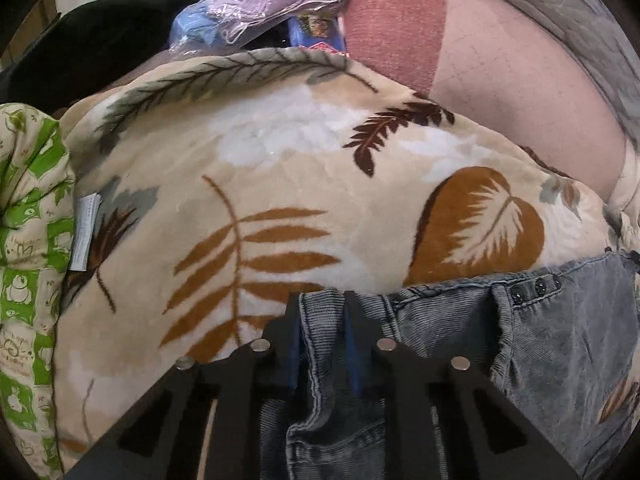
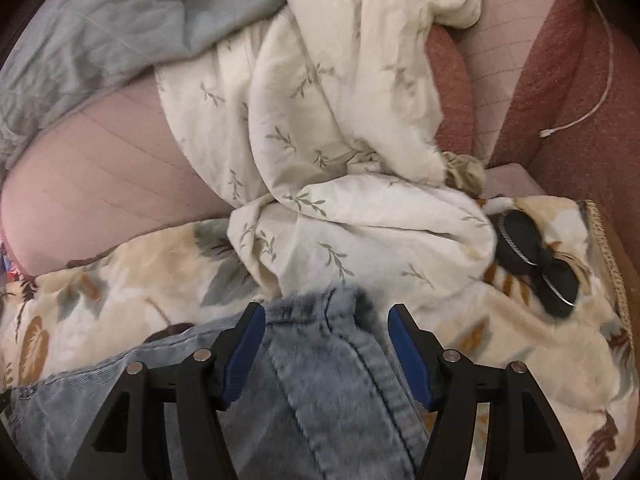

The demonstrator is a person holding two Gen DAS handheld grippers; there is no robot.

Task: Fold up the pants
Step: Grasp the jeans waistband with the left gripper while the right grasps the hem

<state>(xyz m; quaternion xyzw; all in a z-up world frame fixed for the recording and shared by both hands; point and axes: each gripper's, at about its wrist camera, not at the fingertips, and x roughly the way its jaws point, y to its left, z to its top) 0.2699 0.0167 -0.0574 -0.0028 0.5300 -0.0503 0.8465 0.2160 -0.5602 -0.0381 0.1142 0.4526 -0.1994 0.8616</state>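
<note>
Left wrist view: my left gripper (image 1: 322, 300) is pinched tight on a band of the pants (image 1: 460, 340), a folded denim edge that runs straight back between the pads toward the cam. From that grip the rest of the garment spreads off to the right of the tool, waistband w/ snap buttons (image 1: 536, 290) just beside it, all lying on the leaf-print blanket (image 1: 260, 184). Left of the tool there's only blanket, then a green-print pillow (image 1: 28, 220) further out.

Right wrist view: my right gripper (image 2: 326, 320) stands wide, jaws either side of a bunched denim edge w/ a thick seam running lengthwise between them, pads not pressing yet as far as I can judge; the frame is a bit smeared there. A cream floral sheet (image 2: 340, 120) is heaped just ahead of the tips, and a black bow-shaped item (image 2: 532, 256) sits ahead and to the right.

So the pants' long axis prob. runs across between my two tools: left has one end, right sits over the other. Next I'd need the right to pinch that edge clear of the sheet.
</note>
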